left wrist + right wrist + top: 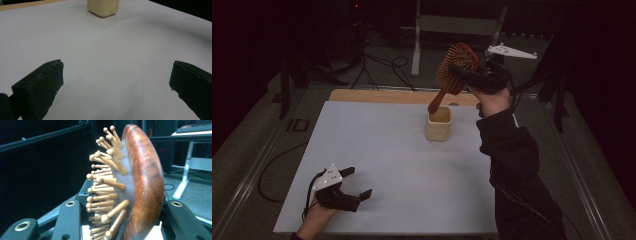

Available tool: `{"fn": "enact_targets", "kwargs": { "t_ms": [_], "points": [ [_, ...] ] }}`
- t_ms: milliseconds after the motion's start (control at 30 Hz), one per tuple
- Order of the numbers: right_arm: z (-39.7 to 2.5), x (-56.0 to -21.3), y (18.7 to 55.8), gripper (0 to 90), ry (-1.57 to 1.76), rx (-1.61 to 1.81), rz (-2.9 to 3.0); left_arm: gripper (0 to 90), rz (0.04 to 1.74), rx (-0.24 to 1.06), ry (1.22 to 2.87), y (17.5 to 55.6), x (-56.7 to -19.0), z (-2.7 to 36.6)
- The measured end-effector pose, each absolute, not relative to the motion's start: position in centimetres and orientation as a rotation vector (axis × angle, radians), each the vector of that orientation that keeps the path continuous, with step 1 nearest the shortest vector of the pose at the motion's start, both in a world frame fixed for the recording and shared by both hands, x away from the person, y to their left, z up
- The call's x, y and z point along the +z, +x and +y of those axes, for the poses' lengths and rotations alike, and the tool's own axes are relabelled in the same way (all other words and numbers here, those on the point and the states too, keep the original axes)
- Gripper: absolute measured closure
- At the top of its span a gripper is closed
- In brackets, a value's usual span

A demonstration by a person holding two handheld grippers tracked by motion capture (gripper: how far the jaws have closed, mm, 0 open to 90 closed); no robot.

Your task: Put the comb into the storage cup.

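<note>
1. Wooden hairbrush (pixel 451 75) held up in the air above the far part of the table (pixel 377 165), over the cream cup (pixel 439 124).
2. Long axis tilted: handle end pointing down and toward the left, tip right at the cup's rim; head up and to the right; whether the tip touches the cup, cannot tell.
3. Right gripper (pixel 472 75) clamped on the brush head; in the right gripper view, 2 black jaws pressing either side of the hairbrush (pixel 140 192), rounded back facing right, wooden pins facing left.
4. Left gripper (pixel 357 187) resting low at the near left corner of the table, jaws spread wide, holding nothing; cup (pixel 103 7) well ahead of it.
5. No brand, label or writing readable on brush or cup.
</note>
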State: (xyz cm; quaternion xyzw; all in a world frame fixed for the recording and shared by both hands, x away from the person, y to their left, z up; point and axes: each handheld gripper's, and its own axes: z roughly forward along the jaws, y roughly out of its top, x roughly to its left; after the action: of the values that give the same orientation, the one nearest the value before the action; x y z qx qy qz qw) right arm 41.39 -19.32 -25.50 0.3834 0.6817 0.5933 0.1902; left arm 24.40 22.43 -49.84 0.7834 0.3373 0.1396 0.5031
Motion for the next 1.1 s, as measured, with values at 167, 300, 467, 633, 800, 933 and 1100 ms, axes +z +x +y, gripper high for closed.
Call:
{"fn": "enact_targets", "kwargs": {
  "t_ms": [167,300,467,633,800,933,1100],
  "points": [
    [-19.4,-26.4,42.6,52.8,1.107,1.636,1.913,0.0,0.813,0.341,1.88,24.3,-49.8,22.5],
    [-19.5,-27.6,43.6,52.8,1.128,1.607,1.921,0.0,0.804,0.352,1.874,24.2,-49.7,22.5],
    [-19.6,-29.2,44.3,52.8,1.141,1.58,1.917,0.0,0.796,0.36,1.873,24.1,-49.7,22.5],
    [-19.8,-30.4,45.0,52.8,1.161,1.557,1.92,0.0,0.792,0.361,1.87,24.1,-49.7,22.5],
    [-19.6,-31.8,45.5,52.8,1.187,1.533,1.942,0.0,0.785,0.363,1.87,24.0,-49.7,22.4],
    [-19.4,-32.7,45.9,52.8,1.196,1.528,1.949,0.0,0.779,0.37,1.866,24.0,-49.6,22.5],
    [-19.3,-33.8,46.3,52.8,1.214,1.519,1.965,0.0,0.781,0.36,1.869,24.0,-49.7,22.5]
  ]
}}
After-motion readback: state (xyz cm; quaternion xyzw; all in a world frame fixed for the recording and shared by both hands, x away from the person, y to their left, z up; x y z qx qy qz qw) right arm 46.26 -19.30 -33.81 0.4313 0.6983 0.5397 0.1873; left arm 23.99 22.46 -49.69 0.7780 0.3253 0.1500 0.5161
